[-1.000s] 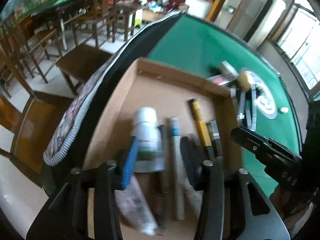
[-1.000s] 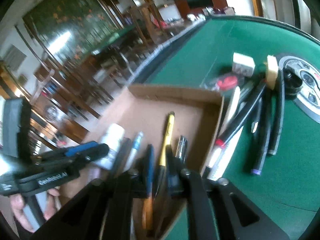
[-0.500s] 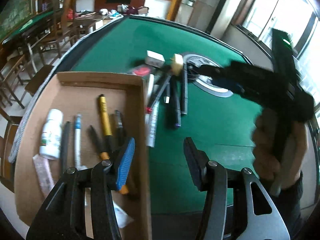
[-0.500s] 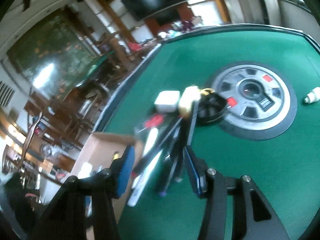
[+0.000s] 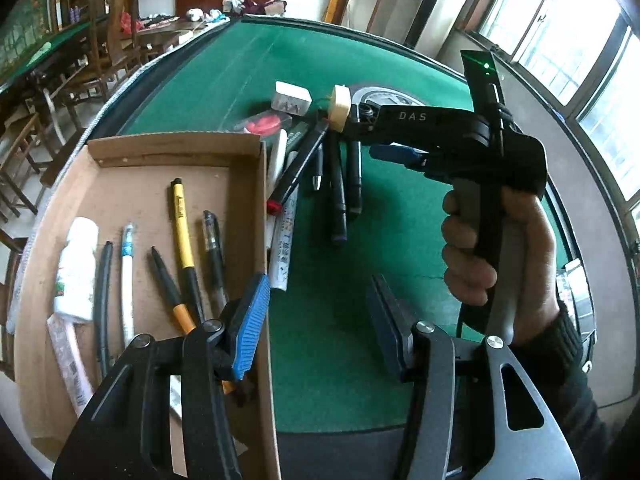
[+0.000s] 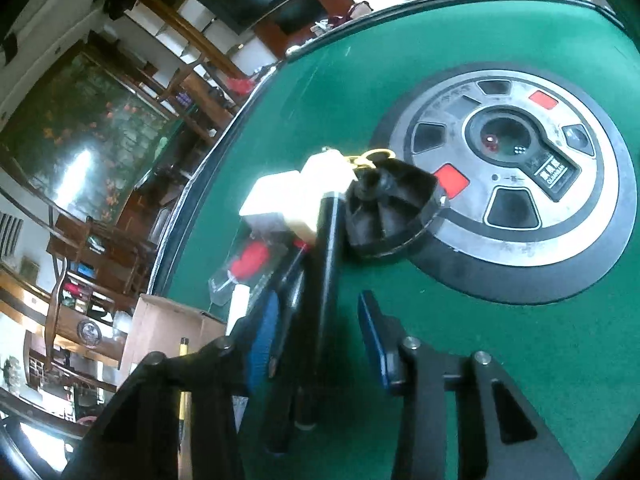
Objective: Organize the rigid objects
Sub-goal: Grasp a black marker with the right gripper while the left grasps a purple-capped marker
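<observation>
A cardboard box (image 5: 120,200) on the left holds several pens (image 5: 182,224) and a white bottle (image 5: 76,264). Just right of it, a pile of markers (image 5: 340,184) lies on the green table (image 5: 360,280). My left gripper (image 5: 318,328) is open and bare, with its blue pad over the box's right wall. A hand (image 5: 480,248) holds my right gripper (image 5: 372,136) over the far end of the pile. In the right wrist view my right gripper (image 6: 316,340) straddles a black marker (image 6: 326,272) and a thinner pen (image 6: 288,312). Its jaws are closing, and the pads stand apart from the marker.
A white box (image 6: 272,196), a cream block (image 6: 324,184), a black ribbed disc (image 6: 388,208) and a red item in a clear packet (image 6: 248,260) sit at the pile's far end. The round metal centre panel (image 6: 516,168) lies beyond. Chairs stand past the table's left edge.
My right gripper left the box and swung right to the marker pile, its jaws wider than before. My left gripper slid right from over the box's contents to its right wall.
</observation>
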Available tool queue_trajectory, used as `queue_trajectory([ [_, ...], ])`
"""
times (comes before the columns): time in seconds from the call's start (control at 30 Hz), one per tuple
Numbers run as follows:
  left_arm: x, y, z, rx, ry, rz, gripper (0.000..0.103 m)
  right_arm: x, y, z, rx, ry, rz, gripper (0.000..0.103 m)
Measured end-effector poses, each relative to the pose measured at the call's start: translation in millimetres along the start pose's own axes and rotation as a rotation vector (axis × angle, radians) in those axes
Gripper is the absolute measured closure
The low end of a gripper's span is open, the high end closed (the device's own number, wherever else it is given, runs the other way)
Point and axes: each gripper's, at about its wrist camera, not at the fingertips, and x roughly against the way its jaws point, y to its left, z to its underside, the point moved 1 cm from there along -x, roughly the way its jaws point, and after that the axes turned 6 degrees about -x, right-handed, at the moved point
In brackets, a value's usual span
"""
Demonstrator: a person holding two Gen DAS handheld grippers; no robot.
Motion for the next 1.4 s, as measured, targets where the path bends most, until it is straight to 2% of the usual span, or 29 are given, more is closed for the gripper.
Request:
queue_trajectory([
  [0.07, -4, 1, -2, 0.005, 0.007, -0.001, 0.052, -2, -2, 0, -0.018, 0.019, -0.036, 0.069],
  [0.13, -8, 0, -4, 0.000, 0.011, 0.003, 0.052, -7, -4, 0, -0.027, 0.033, -0.037, 0.072],
  [0.2, -11, -4, -7, -0.007, 0.024, -0.002, 0.052, -12, -5, 1, -0.029, 0.049, -0.022, 0.085],
  [0.23, -11, -6, -8, -0.014, 0.024, -0.002, 0.052, -12, -8, 1, -0.048, 0.061, -0.038, 0.088],
  [0.43, -23, -17, -23, -0.026, 0.037, -0.020, 0.052, 10, -17, 2, -0.085, 0.042, -0.061, 0.088],
  [0.7, -68, -32, -54, -0.043, 0.105, -0.050, 0.052, 48, -20, -4, -0.066, -0.078, 0.005, 0.088],
  [0.83, -91, -38, -67, -0.075, 0.131, -0.121, 0.053, 56, -24, -9, -0.072, -0.111, 0.018, 0.088],
  [0.87, -98, -39, -69, -0.085, 0.147, -0.142, 0.056, 57, -25, -9, -0.079, -0.109, 0.007, 0.088],
  [0.93, -110, -36, -70, -0.068, 0.185, -0.146, 0.077, 54, -27, -11, -0.088, -0.106, -0.002, 0.088],
  [1.0, -117, -35, -69, -0.048, 0.208, -0.134, 0.085, 51, -28, -10, -0.091, -0.099, -0.004, 0.088],
  [1.03, -117, -36, -69, -0.062, 0.193, -0.161, 0.089, 50, -29, -11, -0.095, -0.094, -0.006, 0.088],
  [1.2, -109, -39, -49, -0.070, 0.181, -0.162, 0.089, 47, -31, -11, -0.115, -0.073, -0.021, 0.088],
  [1.33, -96, -52, -21, -0.078, 0.201, -0.098, 0.089, 47, -30, -10, -0.113, -0.066, -0.020, 0.088],
  [1.4, -96, -57, -18, -0.098, 0.203, -0.109, 0.089, 47, -30, -9, -0.116, -0.060, -0.023, 0.088],
])
